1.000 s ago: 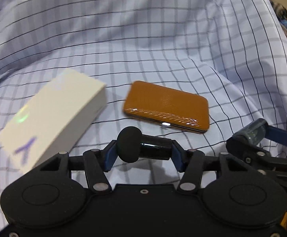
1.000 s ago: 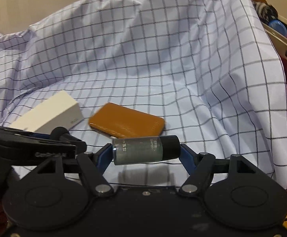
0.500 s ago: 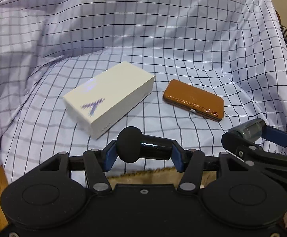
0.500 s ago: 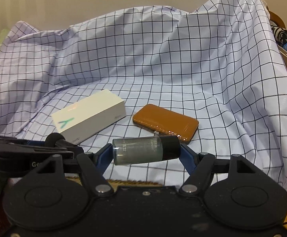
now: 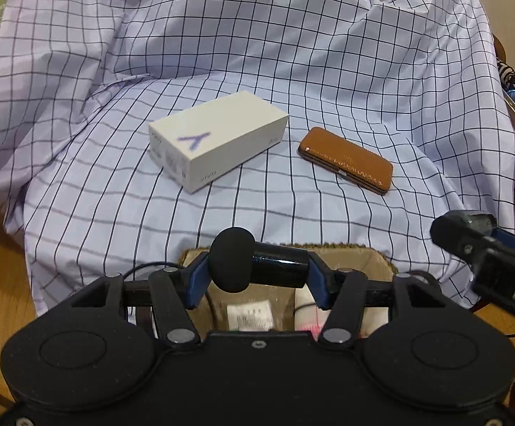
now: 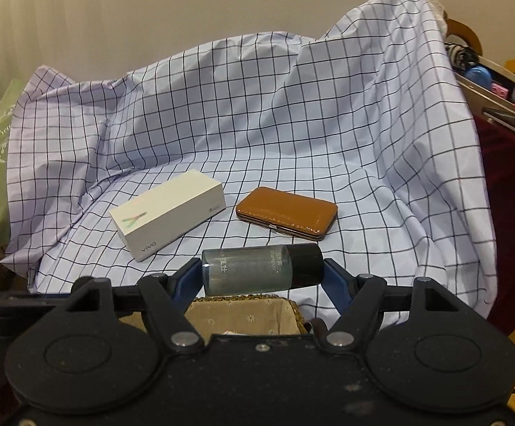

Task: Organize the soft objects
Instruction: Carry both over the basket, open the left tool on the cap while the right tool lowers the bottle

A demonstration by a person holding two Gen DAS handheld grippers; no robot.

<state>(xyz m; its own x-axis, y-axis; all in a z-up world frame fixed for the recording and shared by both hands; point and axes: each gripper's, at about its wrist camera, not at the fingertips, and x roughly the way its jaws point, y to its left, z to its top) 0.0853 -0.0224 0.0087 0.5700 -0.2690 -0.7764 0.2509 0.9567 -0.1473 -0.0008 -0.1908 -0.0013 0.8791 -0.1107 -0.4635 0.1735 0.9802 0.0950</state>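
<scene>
L tool (image 5: 259, 272) grips mic (image 5: 232, 264) — R tool (image 6: 262, 270) grips bottle (image 6: 247, 269).

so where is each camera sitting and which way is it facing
Left wrist: on the left gripper, looking forward and down over a basket to the checked cloth; it holds a black microphone; the right gripper shows at right.
Right wrist: on the right gripper, facing the cloth and wall; it holds a shampoo bottle.
Shared: white box, brown case, basket.
</scene>
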